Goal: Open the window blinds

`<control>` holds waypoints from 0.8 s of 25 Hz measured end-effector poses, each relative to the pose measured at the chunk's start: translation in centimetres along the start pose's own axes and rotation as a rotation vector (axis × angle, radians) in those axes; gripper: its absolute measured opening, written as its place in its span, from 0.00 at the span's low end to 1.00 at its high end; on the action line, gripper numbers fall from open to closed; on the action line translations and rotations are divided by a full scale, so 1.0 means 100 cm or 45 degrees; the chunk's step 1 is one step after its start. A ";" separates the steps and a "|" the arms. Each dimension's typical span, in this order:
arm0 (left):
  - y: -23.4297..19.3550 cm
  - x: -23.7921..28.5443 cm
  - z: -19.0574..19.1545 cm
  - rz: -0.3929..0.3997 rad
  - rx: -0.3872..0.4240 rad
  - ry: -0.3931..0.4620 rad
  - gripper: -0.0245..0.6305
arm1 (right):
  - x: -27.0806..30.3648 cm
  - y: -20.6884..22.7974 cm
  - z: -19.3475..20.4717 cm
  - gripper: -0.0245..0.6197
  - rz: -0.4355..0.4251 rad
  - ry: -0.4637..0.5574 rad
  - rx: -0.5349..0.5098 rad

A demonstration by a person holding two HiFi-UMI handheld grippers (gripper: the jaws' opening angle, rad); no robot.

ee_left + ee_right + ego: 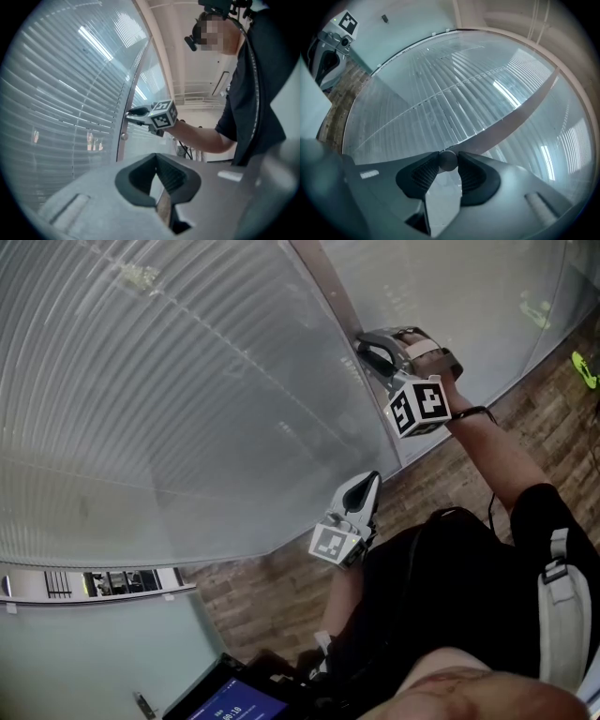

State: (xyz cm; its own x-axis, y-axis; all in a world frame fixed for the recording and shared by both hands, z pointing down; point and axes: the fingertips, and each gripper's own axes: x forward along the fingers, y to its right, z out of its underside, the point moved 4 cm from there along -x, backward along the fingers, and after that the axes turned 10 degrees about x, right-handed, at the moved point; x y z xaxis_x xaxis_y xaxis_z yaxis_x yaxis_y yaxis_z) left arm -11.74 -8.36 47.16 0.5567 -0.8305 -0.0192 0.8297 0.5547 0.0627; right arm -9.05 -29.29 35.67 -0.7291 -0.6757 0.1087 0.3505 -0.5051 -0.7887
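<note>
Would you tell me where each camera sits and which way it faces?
Head view: head-mounted, looking down at the blinds; left gripper, right gripper and arm show.
Left gripper view: on it, facing the right gripper; own closed fingers show.
Right gripper view: on it, facing the blinds; own fingers clamp a knob.
Shared: all three show the blinds.

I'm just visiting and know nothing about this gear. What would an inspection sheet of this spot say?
Surface: wood-plank floor; no table seen.
Job's things: window blinds, slats look closed; small round knob at the window frame.
Clutter: dark screen low down; green item on the floor.
Grippers: right gripper fingers clamped on the knob; left gripper fingers together, empty.
Cables: thin black cord beside the person's right arm.
Surroundings: pale panel below the window; person in dark clothes.
</note>
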 end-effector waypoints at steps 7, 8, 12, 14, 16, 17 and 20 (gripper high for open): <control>0.004 -0.001 -0.002 0.031 0.012 0.012 0.04 | -0.004 0.003 -0.001 0.23 0.033 -0.002 0.190; 0.005 -0.002 -0.002 0.041 0.010 0.012 0.04 | -0.004 0.004 -0.001 0.23 0.036 0.000 0.231; 0.004 -0.004 -0.002 0.073 0.000 0.003 0.04 | -0.002 0.007 -0.001 0.23 0.042 0.020 0.442; 0.003 -0.006 -0.003 0.089 -0.001 -0.001 0.04 | -0.002 0.009 0.000 0.23 0.054 0.036 0.547; 0.002 -0.007 -0.004 0.110 -0.001 -0.006 0.04 | -0.003 0.011 0.000 0.23 0.058 0.048 0.642; 0.001 -0.008 -0.005 0.121 -0.001 -0.008 0.04 | -0.003 0.012 -0.002 0.23 0.058 0.051 0.693; -0.001 -0.011 -0.004 0.147 -0.003 -0.012 0.04 | -0.003 0.015 -0.002 0.23 0.076 0.079 0.875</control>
State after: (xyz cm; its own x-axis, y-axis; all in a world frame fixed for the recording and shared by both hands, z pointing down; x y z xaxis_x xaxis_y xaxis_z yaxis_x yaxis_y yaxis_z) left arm -12.45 -7.49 46.73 0.6484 -0.7613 -0.0027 0.7599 0.6471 0.0615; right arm -8.39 -29.74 34.32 -0.7222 -0.6912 0.0261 0.6690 -0.7075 -0.2277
